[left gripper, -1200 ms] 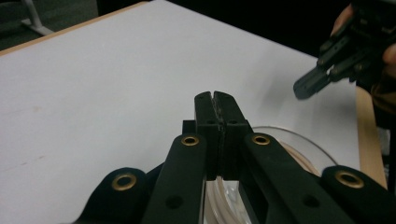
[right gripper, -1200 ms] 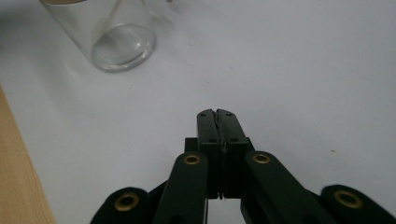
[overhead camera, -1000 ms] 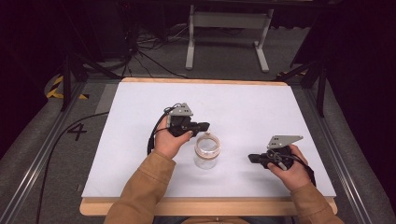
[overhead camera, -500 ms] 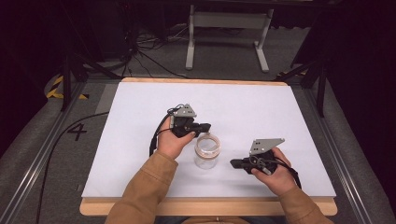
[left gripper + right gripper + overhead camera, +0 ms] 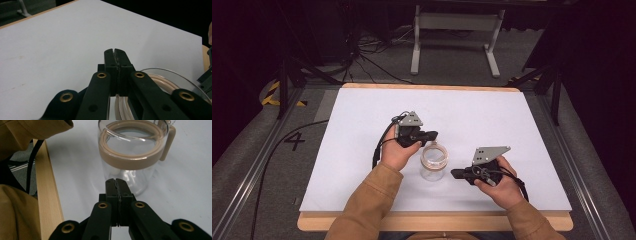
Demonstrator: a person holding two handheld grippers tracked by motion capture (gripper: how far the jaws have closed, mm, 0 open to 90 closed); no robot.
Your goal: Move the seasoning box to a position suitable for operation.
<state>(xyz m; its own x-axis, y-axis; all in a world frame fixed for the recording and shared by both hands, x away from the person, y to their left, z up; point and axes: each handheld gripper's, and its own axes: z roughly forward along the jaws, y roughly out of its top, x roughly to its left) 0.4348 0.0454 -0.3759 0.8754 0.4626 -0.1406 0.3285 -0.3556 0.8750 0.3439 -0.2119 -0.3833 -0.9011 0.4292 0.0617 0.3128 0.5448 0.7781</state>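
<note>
Jar (image 5: 433, 162): clear glass, upright on worktop (image 5: 362, 130), near front-centre; tan ring round the mouth, w/ a tan tab hanging down one side (right gripper view (image 5: 130, 150)). Nothing holds it.
Jar position: between the two grippers; just right of the person's left hand, left of the right hand.
Left gripper (image 5: 431, 135): jaws clenched tight on each other, nothing between them (left gripper view (image 5: 115, 53)). Tips point rightward, hovering just above/behind jar rim; contact w/ rim can't be told.
Left gripper view detail: jar's rim & tan ring show low at right, beside & below the jaws; bare white worktop ahead.
Right gripper (image 5: 455, 173): jaws also clenched, empty (right gripper view (image 5: 116, 182)). Tips aim leftward at the jar's lower body, near it, a small gap showing in high view.
Right gripper view detail: jar straight ahead of the tips; worktop's wooden edge (image 5: 47, 195) at left, tan sleeve (image 5: 15, 215) in lower-left corner.
Hands: left hand (image 5: 396, 152) wraps its gripper body; right hand (image 5: 502, 187) does the same; both sleeves tan.
Worktop: white sheet on a wooden board.
Surroundings: dark floor w/ cables (image 5: 362, 60) behind; grey metal stand (image 5: 454, 30) at far centre.
</note>
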